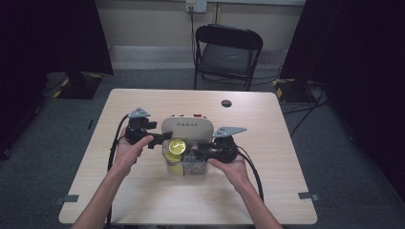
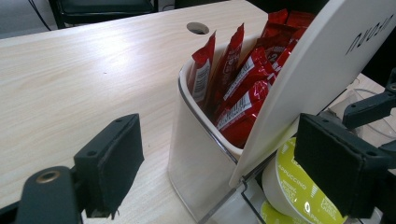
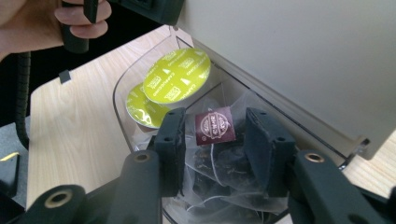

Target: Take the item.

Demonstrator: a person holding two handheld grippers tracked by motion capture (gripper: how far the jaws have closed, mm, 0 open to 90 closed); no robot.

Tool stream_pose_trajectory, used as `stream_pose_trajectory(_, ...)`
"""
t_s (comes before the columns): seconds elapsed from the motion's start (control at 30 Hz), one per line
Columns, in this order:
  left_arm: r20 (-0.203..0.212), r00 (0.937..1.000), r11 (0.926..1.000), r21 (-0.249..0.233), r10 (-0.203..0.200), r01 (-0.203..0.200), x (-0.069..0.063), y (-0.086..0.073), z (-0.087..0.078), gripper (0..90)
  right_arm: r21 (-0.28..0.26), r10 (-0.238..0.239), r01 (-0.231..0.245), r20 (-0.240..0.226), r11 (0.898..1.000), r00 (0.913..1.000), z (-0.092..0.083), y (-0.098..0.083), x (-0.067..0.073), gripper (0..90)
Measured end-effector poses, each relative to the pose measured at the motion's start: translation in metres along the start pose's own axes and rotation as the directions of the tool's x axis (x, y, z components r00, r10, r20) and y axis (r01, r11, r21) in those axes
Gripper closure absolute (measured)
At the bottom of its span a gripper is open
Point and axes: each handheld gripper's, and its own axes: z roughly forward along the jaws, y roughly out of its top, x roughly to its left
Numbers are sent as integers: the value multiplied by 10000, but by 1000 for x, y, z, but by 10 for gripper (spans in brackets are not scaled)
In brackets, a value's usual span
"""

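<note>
A white organiser [image 1: 186, 128] stands mid-table with its lid [image 2: 317, 74] tilted up, and red sachets [image 2: 243, 88] stand upright in its white bin [image 2: 196, 158]. In front sits a clear compartment [image 3: 122, 88] holding yellow-green capsules [image 3: 177, 77] and mesh tea bags. My right gripper [image 3: 215, 147] reaches into it from the right, its jaws on either side of a tea bag with a maroon tag [image 3: 214, 125]; the pads stand clear of the tag. My left gripper [image 2: 226, 165] is wide open at the organiser's left side, one jaw beside the bin and the other in front of a capsule [image 2: 299, 186].
A black folding chair [image 1: 228, 52] stands behind the table. A round cable hole [image 1: 226, 103] lies in the tabletop behind the organiser. Bare wood [image 1: 157, 195] stretches toward the near edge between the person's forearms. Dark curtains hang at both sides.
</note>
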Motion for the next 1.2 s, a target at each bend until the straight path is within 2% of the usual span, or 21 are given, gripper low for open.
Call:
stream_pose_trajectory(0.23, 11, 10000, 10000, 6, -1, 1, 0, 0, 0, 153, 135, 54, -54, 3, 9999, 10000, 1, 0, -1, 698)
stream_pose_trajectory(0.37, 10, 10000, 10000, -15, -8, 8, 0, 0, 0, 153, 266, 151, -151, 32, 9995, 9999, 3, 0, -1, 711)
stream_pose_trajectory(0.43, 7, 10000, 10000, 13, 1, -1, 0, 0, 0, 153, 340, 145, -146, 28, 9993, 9999, 4, 0, -1, 754)
stream_pose_trajectory(0.83, 3, 10000, 10000, 7, -6, 6, 0, 0, 0, 154, 309, 256, -253, -99, 9992, 9996, 3, 0, -2, 900)
stream_pose_trajectory(1.2, -4, 10000, 10000, 26, 10, -10, 1, 0, 0, 154, 156, 221, -218, -200, 9996, 9996, -2, 0, 0, 900)
